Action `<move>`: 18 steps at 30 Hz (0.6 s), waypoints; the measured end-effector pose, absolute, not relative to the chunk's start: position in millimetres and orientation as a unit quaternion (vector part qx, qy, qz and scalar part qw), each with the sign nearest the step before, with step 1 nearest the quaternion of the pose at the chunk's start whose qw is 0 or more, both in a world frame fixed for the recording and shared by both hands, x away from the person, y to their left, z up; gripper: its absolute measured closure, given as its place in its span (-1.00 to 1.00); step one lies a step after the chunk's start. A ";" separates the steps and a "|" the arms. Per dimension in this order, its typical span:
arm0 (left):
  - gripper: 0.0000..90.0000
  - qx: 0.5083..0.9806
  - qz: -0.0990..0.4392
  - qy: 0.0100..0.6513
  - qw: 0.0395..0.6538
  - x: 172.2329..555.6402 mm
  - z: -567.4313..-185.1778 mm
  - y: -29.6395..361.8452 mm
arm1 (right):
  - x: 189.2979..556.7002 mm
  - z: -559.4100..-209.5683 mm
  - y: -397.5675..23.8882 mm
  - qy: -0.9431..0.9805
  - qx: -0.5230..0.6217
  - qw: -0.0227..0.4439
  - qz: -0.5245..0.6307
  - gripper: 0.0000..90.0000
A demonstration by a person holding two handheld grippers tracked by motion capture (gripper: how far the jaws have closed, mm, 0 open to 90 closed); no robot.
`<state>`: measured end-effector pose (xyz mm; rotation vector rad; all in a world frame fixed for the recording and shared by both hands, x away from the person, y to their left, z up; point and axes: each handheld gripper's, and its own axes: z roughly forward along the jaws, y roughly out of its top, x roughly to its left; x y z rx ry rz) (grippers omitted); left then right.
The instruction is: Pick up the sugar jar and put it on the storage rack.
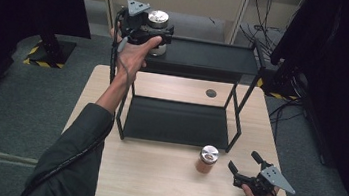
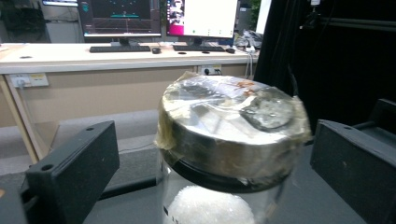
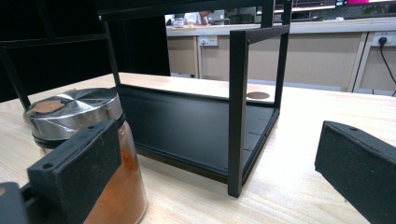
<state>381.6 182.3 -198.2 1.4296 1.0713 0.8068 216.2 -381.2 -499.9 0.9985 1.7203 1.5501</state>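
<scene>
The right gripper point(image 1: 243, 168), jaws spread, sits lower right near the worktop point(image 1: 151, 186) edge, beside the orange jar point(image 1: 206, 159). Upper left, the left gripper's point(image 2: 210, 163) spread jaws flank the white-filled jar point(image 2: 231, 140) (its contents visible close up) on the rack's point(image 1: 207, 57) top shelf.

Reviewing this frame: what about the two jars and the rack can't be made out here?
- White-filled jar: its base is cut off by the bottom edge in the left gripper view, and hidden by the left gripper in the high view, so contact with the rack's top shelf is unclear.
- Orange-powder jar: label unseen.
</scene>
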 end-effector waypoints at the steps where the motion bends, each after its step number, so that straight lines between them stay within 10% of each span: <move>1: -1.00 0.603 0.339 0.457 0.559 379.7 -197.4 182.5 | 216.3 -500.0 -381.2 0.650 0.377 0.305 0.585 -0.99; 18: -0.99 0.596 0.332 0.463 0.565 334.6 -197.9 176.3 | 216.3 -500.0 -380.8 0.649 0.378 0.305 0.585 -0.99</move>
